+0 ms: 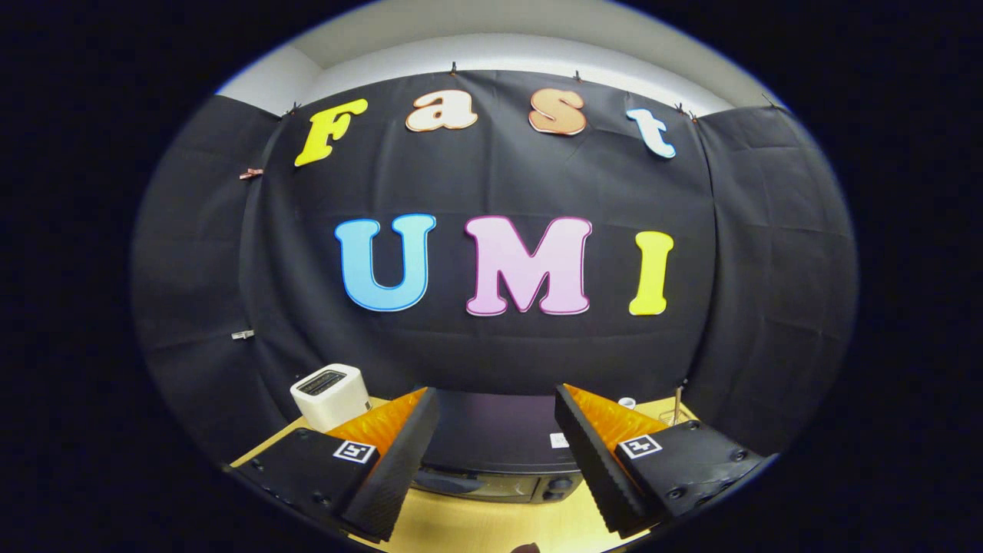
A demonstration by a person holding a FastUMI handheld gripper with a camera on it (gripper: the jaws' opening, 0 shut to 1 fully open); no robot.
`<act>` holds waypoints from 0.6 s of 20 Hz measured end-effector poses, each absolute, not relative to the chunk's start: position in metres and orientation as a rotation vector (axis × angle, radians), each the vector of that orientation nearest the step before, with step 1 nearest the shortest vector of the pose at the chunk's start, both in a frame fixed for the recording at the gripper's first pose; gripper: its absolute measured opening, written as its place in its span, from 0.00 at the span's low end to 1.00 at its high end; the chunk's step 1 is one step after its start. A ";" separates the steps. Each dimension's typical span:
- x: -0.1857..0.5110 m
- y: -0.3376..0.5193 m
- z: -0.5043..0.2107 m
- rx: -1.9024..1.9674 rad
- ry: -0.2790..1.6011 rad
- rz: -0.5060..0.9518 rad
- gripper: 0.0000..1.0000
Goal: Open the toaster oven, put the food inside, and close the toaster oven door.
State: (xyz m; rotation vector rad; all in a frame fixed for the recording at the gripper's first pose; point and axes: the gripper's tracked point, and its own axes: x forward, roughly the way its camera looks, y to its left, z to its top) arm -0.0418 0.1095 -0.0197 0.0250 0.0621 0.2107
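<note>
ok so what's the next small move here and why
Probably tip the gripper down and ease it toward the toaster oven. Its fingers are open, holding nothing, and the oven sits just ahead between them on the table, its front barely visible, so the door handle can't be picked out yet.

Even, bright lighting; strong fisheye curvature.

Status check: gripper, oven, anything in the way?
Gripper open, holding nothing. Oven just ahead between the fingers, door looks closed. White toaster off to the side, out of the way.
</note>
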 end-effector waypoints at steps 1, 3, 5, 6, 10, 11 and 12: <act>-0.041 0.100 -0.012 0.018 0.042 0.210 0.98; -0.040 0.080 0.001 0.007 0.013 0.204 0.99; -0.041 0.061 0.011 -0.002 -0.011 0.200 0.98; -0.041 0.051 0.017 -0.003 -0.023 0.195 0.98; -0.037 0.014 0.036 0.005 -0.060 0.175 0.98; -0.037 0.005 0.039 0.009 -0.066 0.169 0.98; -0.038 -0.005 0.040 0.012 -0.066 0.161 0.98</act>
